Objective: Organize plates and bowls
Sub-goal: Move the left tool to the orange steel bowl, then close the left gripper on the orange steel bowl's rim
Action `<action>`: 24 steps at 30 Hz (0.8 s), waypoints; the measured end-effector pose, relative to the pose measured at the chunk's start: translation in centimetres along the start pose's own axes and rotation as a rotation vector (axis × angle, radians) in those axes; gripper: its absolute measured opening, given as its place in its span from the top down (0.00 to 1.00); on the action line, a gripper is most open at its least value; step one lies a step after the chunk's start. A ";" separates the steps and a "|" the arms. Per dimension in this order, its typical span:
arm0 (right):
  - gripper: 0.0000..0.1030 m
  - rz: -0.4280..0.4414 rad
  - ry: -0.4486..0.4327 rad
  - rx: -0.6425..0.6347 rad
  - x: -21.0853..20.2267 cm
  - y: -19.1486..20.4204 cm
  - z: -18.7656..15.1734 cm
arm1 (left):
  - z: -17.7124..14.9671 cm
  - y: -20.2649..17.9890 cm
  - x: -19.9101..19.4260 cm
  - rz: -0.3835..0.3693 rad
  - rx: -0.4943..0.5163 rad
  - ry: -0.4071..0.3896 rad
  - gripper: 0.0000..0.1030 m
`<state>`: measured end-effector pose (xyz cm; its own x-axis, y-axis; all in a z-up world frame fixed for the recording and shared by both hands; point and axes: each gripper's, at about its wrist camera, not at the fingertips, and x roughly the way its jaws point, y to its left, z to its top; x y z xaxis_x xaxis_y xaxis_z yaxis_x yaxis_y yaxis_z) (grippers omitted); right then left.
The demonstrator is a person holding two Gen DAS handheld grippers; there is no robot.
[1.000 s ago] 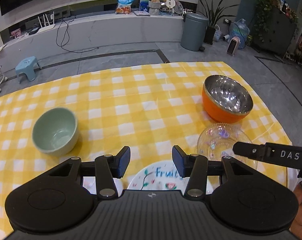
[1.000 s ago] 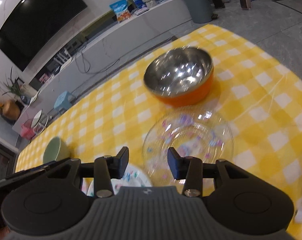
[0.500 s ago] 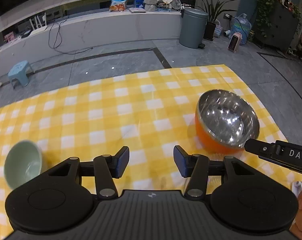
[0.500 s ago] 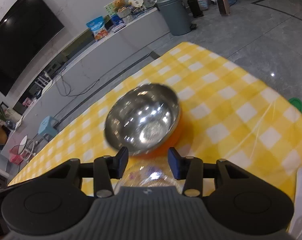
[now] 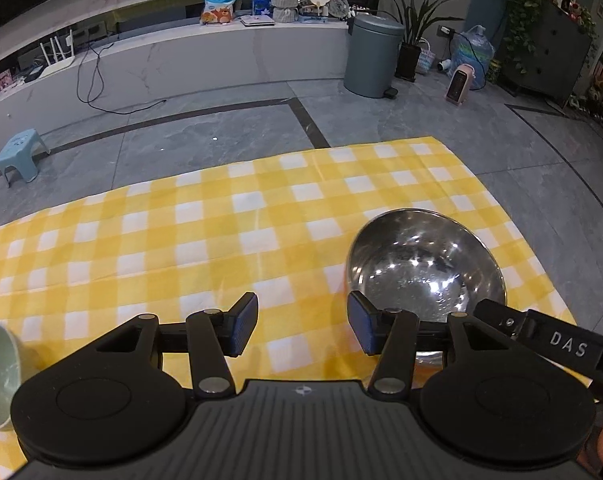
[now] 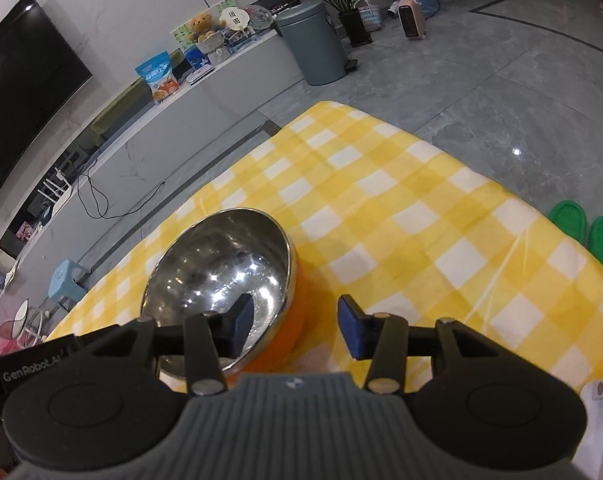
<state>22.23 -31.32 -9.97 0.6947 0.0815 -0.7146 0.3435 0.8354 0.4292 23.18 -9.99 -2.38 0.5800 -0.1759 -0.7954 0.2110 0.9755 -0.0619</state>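
"das" on right gripper (image 5: 541, 332); "genrobot.ai" on left gripper (image 6: 29, 368).

the left gripper (image 5: 302, 329) is a matte black handheld tool: two round black discs sit behind the jaws, one on each side, joined by a ribbed dark grey centre block with a small round emblem. short black link arms run forward from silver pivot screws to two fingers faced with dark blue ribbed pads (image 5: 245, 326). the right gripper (image 6: 294, 325) has the same build, discs, silver screws and blue pads (image 6: 351, 330). seen from the left camera, its black side bar reads "das" in white; the other bar reads "genrobot.ai".
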 end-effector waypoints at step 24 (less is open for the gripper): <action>0.51 0.039 0.074 0.043 4.3 -1.0 -0.3 | -0.1 -2.0 4.6 0.016 -0.020 0.081 0.39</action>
<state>24.67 -31.63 -13.66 0.6601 0.1553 -0.7350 0.3446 0.8068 0.4799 25.37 -12.72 -5.92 0.5175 -0.1503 -0.8424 0.1864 0.9806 -0.0604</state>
